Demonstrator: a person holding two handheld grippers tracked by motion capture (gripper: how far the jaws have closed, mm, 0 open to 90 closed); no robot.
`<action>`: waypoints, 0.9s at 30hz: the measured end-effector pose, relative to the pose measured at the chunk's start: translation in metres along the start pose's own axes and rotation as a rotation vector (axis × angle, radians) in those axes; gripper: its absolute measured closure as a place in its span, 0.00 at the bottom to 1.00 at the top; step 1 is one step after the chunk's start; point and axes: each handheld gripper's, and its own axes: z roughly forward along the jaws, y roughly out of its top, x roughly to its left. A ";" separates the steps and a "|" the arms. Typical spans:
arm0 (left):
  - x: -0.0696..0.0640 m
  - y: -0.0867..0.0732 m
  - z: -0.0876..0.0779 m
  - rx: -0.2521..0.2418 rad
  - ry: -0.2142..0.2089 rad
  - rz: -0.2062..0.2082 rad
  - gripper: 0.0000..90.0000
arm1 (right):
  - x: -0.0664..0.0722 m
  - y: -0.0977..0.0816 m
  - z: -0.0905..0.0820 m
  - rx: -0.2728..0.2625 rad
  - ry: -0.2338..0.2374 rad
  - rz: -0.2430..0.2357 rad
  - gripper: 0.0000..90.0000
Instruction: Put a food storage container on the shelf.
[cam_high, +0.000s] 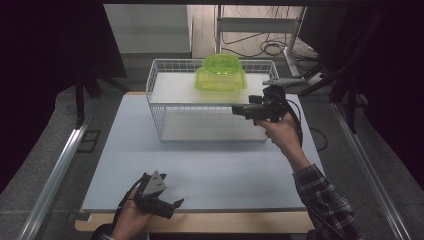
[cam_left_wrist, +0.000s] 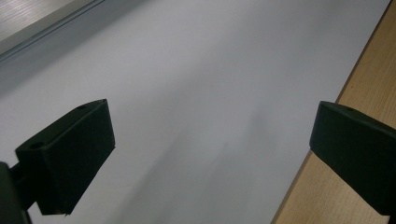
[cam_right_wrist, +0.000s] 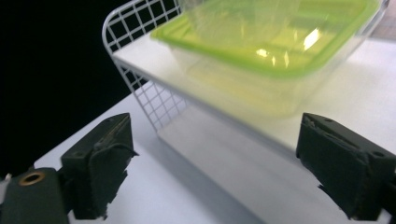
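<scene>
White table bears wire rack under green container (both grippers' fingers wide, empty).

Wire rack mid-table; bare front

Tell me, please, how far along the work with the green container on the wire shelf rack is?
Done: the green container sits on the upper level of the wire shelf rack. In hand: nothing; the right claw, open, hangs beside the rack near the container, touching nothing. The left claw rests open near the table's near edge. What's left isn't clear.
</scene>
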 end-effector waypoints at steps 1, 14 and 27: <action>0.000 0.000 0.000 0.000 0.000 0.001 0.00 | 0.001 -0.004 -0.001 0.003 0.001 -0.004 0.11; -0.001 0.000 0.000 0.004 0.000 -0.001 0.00 | 0.011 -0.061 -0.009 0.047 -0.041 -0.097 0.07; -0.001 0.000 0.000 0.003 0.000 -0.002 0.00 | 0.011 -0.122 -0.015 0.042 -0.098 -0.127 0.07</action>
